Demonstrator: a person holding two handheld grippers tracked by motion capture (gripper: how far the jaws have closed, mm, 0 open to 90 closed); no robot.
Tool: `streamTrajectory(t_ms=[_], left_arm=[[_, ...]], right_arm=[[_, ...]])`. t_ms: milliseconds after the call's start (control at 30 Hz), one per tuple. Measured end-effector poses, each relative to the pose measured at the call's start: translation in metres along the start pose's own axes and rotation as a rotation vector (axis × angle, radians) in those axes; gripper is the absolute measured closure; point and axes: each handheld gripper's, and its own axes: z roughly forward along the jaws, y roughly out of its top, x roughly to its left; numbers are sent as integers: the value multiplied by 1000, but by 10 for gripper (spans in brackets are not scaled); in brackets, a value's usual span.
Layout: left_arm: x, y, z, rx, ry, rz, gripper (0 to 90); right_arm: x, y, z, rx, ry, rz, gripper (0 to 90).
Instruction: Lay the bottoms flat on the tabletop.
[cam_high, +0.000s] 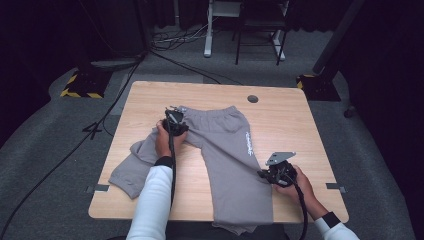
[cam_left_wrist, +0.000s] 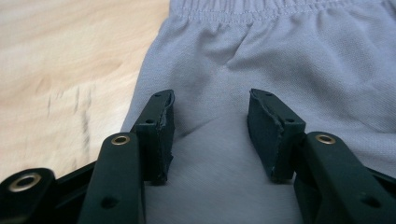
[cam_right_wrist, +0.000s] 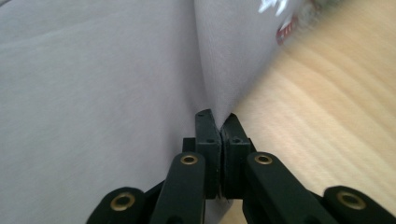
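Grey sweatpants (cam_high: 225, 150) lie spread on the wooden table (cam_high: 280, 120), waistband toward the far side, one leg running to the near edge and the other bent off to the left. My left gripper (cam_high: 175, 122) sits over the left hip just below the waistband. In the left gripper view it (cam_left_wrist: 211, 133) stands open with grey fabric (cam_left_wrist: 280, 60) between and beyond its jaws. My right gripper (cam_high: 265, 175) is at the outer seam of the right leg. There it (cam_right_wrist: 219, 128) is shut on a raised fold of the sweatpants (cam_right_wrist: 93, 93).
A round grommet hole (cam_high: 252, 98) is near the table's far edge. White print (cam_high: 247, 142) runs down the right leg. Bare wood (cam_right_wrist: 327, 116) lies to the right of the pants. Cables (cam_high: 175, 55), a desk frame (cam_high: 240, 25) and hazard-striped bases (cam_high: 80, 92) sit on the floor beyond.
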Motion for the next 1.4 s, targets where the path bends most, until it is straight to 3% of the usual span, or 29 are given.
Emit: streamTrajectory(t_ms=[33,100,167,200,233,300,367,467,567,600,633,733,800,967,1100,1200,1300,1400], left_arm=[[1,-1,-2,14,3,9,517],[0,-5,-8,28,17,69,518],[0,-10,-14,32,-4,124,513],[1,-13,-18,31,-20,138,497],[2,-16,-21,23,-55,154,458],[4,-20,-34,6,-57,184,419],[9,-25,-51,-23,-122,208,388],[22,-36,-75,-49,-141,243,363],[46,-53,-91,-69,-126,237,359],[56,-59,-94,-76,-138,218,360],[64,-66,-95,-72,-151,189,362],[82,-87,-94,-48,-187,156,377],[86,-99,-93,-35,-226,168,391],[69,-123,-94,-7,-264,246,402],[60,-134,-101,-24,-300,228,419],[53,-143,-107,-31,-319,237,430],[41,-152,-115,-39,-346,257,427],[26,-159,-122,-38,-376,291,425]], right_arm=[[2,1,1,27,36,-7,850],[7,4,1,31,65,-28,751],[11,6,1,22,128,-46,693],[12,7,1,13,132,-54,659],[12,9,0,5,105,-46,611],[6,13,-3,-39,90,-15,570],[-1,18,-4,-70,12,27,515],[-12,27,0,-114,-57,61,485],[-15,41,8,-133,-94,19,460],[-18,46,12,-142,-104,16,461],[-21,50,15,-152,-96,27,462],[-36,61,31,-169,-99,76,477],[-46,68,43,-162,-112,96,474],[-59,82,62,-195,-88,127,454],[-61,90,75,-183,-96,85,451],[-65,91,87,-131,-93,80,440],[-74,88,88,-140,-92,128,456],[-89,82,84,-134,-120,169,470]])
